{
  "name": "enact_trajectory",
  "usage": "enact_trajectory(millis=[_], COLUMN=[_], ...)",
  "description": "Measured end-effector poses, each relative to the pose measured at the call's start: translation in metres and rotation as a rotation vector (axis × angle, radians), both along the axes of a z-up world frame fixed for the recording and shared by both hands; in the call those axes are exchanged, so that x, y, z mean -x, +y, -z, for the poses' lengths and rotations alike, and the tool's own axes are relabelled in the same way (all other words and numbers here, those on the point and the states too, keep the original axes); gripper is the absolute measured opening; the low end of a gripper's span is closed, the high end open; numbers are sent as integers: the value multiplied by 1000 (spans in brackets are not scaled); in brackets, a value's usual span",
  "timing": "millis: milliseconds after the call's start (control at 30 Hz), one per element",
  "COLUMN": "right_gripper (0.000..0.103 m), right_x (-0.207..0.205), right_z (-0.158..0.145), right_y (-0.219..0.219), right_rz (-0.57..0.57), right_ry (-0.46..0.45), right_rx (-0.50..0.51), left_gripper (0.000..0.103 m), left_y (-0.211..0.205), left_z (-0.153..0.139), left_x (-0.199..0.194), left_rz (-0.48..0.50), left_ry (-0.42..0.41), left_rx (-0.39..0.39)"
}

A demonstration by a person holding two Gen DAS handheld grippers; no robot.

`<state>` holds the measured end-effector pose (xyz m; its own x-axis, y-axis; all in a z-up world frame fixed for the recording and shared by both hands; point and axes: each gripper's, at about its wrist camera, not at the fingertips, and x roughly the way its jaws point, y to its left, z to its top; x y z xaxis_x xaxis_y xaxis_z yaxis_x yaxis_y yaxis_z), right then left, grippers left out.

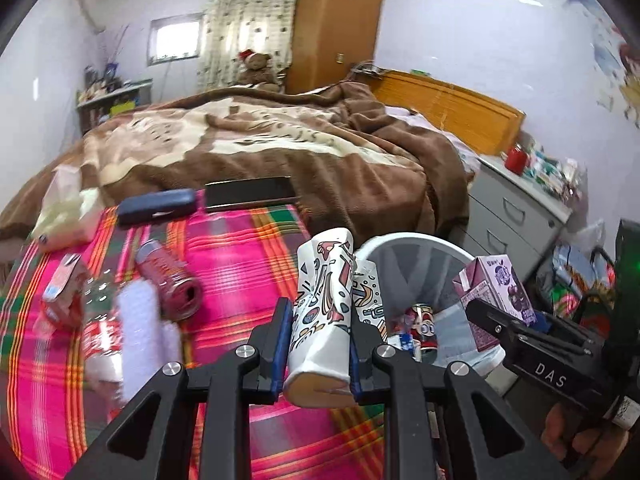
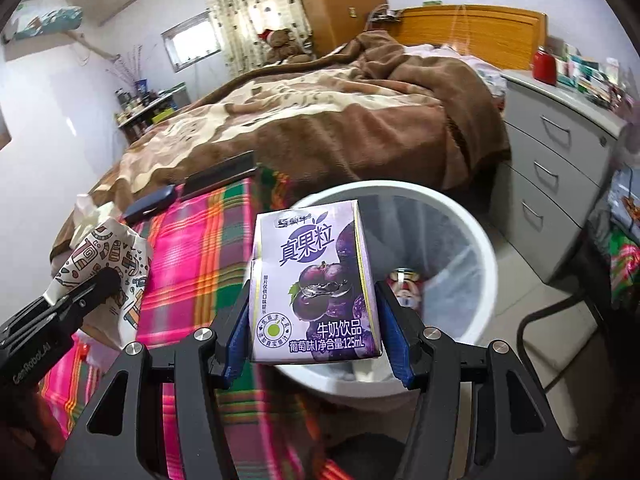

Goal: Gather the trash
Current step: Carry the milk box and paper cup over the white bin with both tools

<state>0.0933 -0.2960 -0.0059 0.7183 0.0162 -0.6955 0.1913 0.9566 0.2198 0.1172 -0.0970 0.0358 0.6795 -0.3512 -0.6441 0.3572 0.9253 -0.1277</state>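
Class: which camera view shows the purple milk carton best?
The right wrist view: the purple milk carton fills the centre, front label readable. The left wrist view shows it only small, sideways at the right edge.

A brown and cream blanket (image 1: pixel 256 148) covers most of the bed and hangs over its near side. On the plaid sheet (image 1: pixel 240 256) near the blanket's edge lie a dark case (image 1: pixel 157 207) and, just beside it, a flat black tablet (image 1: pixel 250 193). A teddy bear (image 1: pixel 257 67) sits at the bed's far edge, before a patterned curtain (image 1: pixel 244 20). A wooden wardrobe (image 1: pixel 340 20) stands by the curtain. A wooden headboard (image 1: pixel 448 112) closes the bed's right end. Beside it a grey drawer cabinet (image 2: pixel 560 152) carries a red jar (image 2: pixel 545 66) near its back corner.
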Motion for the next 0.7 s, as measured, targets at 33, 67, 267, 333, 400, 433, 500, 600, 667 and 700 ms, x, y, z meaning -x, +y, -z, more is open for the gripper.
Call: enact_trajectory(millis=[33, 67, 267, 333, 400, 433, 500, 600, 667, 700], right_gripper=[58, 58, 58, 58, 58, 58, 58, 58, 58, 58], right_x=[0, 0, 1, 1, -2, -3, -5, -10, -13, -15], right_z=[1, 2, 9, 12, 16, 18, 21, 27, 30, 32], right_y=[-5, -9, -31, -38, -44, -46, -50, -54, -56, -55], right_rz=[12, 19, 61, 68, 75, 75, 73, 60, 57, 54], right_ry=[3, 5, 33, 45, 58, 67, 79, 103, 116, 125], right_rx=[1, 1, 10, 8, 5, 6, 11, 12, 12, 16], left_gripper=[24, 24, 24, 24, 24, 24, 24, 24, 24, 24], left_y=[-8, -14, -52, -63, -72, -75, -84, -92, -97, -98], left_z=[2, 3, 10, 13, 18, 19, 23, 29, 32, 35], left_x=[-1, -2, -7, -11, -16, -18, -23, -28, -31, -34], left_rz=[20, 32, 96, 113, 125, 130, 137, 143, 145, 144], left_ry=[10, 17, 37, 50, 68, 72, 79, 80, 77, 83], left_rx=[10, 15, 4, 3, -1, -4, -10, -20, -31, -33])
